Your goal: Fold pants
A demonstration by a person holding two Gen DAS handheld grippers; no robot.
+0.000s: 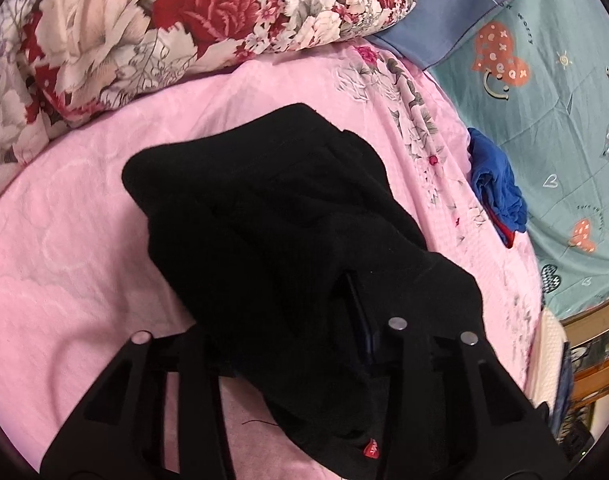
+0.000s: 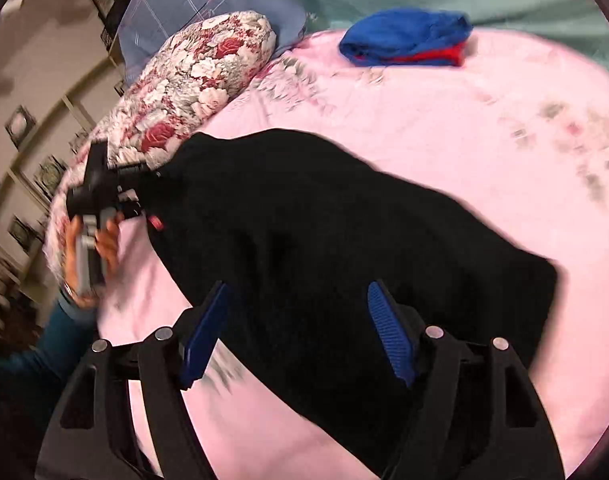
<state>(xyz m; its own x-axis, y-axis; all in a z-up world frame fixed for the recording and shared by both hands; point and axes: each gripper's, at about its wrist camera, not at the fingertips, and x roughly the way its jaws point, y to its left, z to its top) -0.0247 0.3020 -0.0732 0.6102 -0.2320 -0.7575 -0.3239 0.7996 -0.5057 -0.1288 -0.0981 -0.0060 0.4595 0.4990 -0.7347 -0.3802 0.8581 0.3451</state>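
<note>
Black pants on a pink blanket, handled by two hand-held grippers.

The pants (image 2: 324, 240) lie bunched mid-blanket (image 2: 484, 152). The left gripper (image 2: 138, 190), near the floral quilt (image 2: 192, 80) at the blanket's edge, appears clamped on the fabric, though cloth hides its pads. The right gripper (image 2: 300, 332) hovers with fingers apart over the pants. A blue-and-red folded garment (image 2: 404, 36) sits at the far edge.
</note>
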